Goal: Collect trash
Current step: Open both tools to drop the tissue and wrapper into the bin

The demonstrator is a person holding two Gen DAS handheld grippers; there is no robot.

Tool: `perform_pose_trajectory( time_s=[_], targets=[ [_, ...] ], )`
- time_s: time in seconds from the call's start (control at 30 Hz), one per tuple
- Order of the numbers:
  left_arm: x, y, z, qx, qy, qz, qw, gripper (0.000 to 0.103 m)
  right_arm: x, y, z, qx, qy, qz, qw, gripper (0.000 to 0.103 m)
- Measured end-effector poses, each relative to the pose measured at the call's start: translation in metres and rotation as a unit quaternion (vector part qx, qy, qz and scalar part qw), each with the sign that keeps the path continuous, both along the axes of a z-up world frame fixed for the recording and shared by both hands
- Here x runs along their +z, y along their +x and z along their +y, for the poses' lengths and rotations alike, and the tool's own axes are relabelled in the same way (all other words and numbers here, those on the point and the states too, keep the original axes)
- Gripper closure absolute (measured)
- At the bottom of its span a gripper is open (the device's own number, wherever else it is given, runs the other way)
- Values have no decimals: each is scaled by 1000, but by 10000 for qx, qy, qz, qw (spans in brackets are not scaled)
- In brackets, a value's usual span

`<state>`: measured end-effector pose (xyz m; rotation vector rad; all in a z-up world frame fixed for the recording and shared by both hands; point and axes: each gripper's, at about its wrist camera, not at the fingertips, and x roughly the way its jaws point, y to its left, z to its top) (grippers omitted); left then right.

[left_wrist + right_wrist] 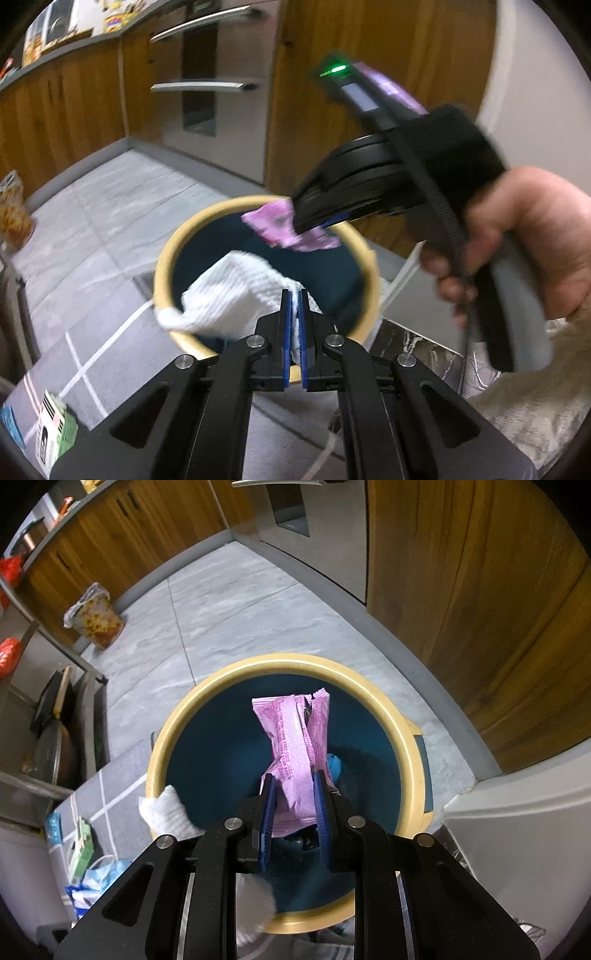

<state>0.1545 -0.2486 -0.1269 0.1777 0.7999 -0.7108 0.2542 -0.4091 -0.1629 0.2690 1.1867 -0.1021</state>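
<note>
Both wrist cameras look steeply down, close above the shared bin [168,254] [402,716].

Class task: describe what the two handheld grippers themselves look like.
Both the left gripper and right gripper have matte black linkage arms with silver round pivot bolts and flat blue finger pads. The right one's body carries a green indicator light and black strap.

Wooden cabinets [461,590] line a grey tiled floor [229,620]. A steel appliance front [207,92] carries two bar handles [201,86]. A metal rack [48,709] stands beside a grey rug [74,354].
</note>
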Motion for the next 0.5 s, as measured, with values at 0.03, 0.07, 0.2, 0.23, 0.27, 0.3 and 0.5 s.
perform_pose_trajectory(
  time_s=[0.03, 0.07, 0.2, 0.23, 0.27, 0.3, 0.5],
  targets=[
    [-2, 3, 4, 140, 59, -2, 9999, 100, 0, 0, 0, -4, 3, 4, 10000, 81],
    [-2, 5, 6, 196, 59, 5, 9998, 100, -1, 0, -1, -10, 8, 12, 10000, 81],
    [-1, 11, 15, 517, 176, -94, 9985, 92, -2, 1, 0, -17, -25, 36, 10000, 80],
    [0, 12, 17, 583, 208, -129, 9980, 86, -1, 0, 0, -13, -29, 33, 10000, 80],
    [0, 14, 17, 625, 235, -154, 9976, 80, -1, 0, 1, -6, -20, 30, 10000, 79],
    [1, 15, 19, 709, 256, -196, 9970, 72, 0, 0, 2, -2, -25, 25, 10000, 79],
    [11, 15, 32, 933, 207, -330, 9949, 46, 1, -4, 2, -28, -25, -37, 10000, 56]
  ],
)
